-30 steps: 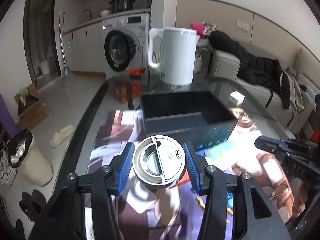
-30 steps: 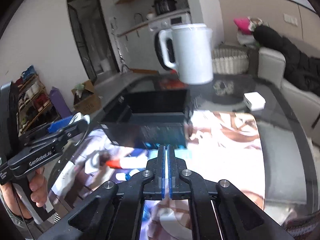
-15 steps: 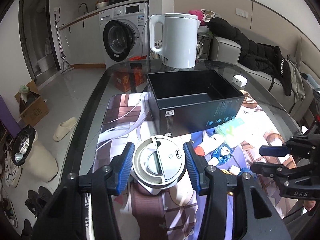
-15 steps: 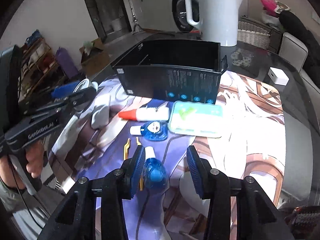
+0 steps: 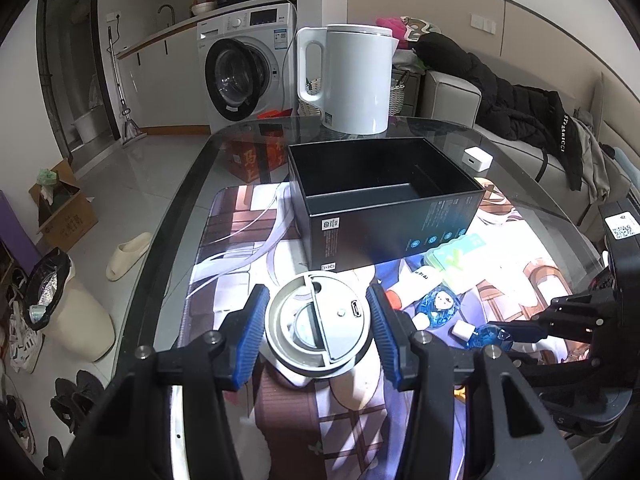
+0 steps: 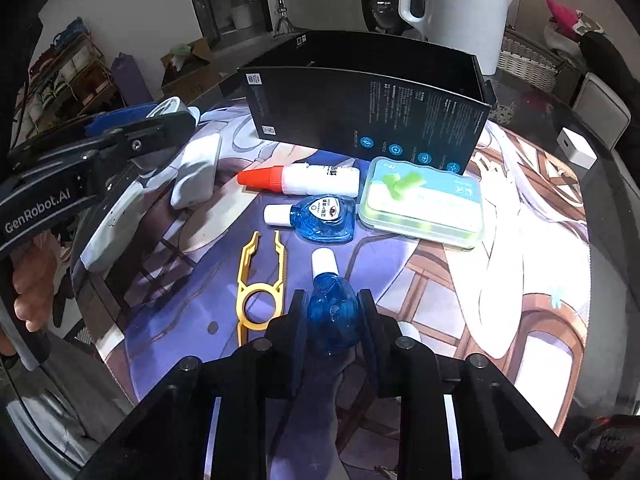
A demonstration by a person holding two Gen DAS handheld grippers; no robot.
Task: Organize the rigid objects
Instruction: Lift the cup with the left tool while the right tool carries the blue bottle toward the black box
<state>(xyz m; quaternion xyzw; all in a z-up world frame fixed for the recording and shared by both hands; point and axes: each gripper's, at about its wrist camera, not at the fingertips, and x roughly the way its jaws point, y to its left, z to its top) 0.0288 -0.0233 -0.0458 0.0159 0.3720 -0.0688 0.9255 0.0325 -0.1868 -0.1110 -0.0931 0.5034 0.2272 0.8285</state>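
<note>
My left gripper [image 5: 317, 294] is shut on a round white device [image 5: 320, 328] with a grey lid, held over the printed mat in front of the open black box [image 5: 380, 224]. My right gripper [image 6: 332, 296] points down at the mat, and its jaws are closing on a small blue dropper bottle [image 6: 334, 316] with a white cap. Both pads touch the bottle's sides. In the left wrist view the right gripper [image 5: 496, 330] sits low at the right with the blue bottle [image 5: 486, 336] at its tips. The black box [image 6: 360, 108] is empty.
On the mat lie a second blue bottle [image 6: 324, 220], a red-capped white tube [image 6: 304, 178], a green case [image 6: 420, 208], a yellow plastic tool [image 6: 260, 284] and a white oblong object [image 6: 196, 172]. A white kettle [image 5: 352, 80] stands behind the box. A white cube [image 6: 576, 152] sits far right.
My right gripper dropped toward the mat, opened over the blue dropper bottle, then closed around it. The left gripper kept hold of the round device and barely moved.
</note>
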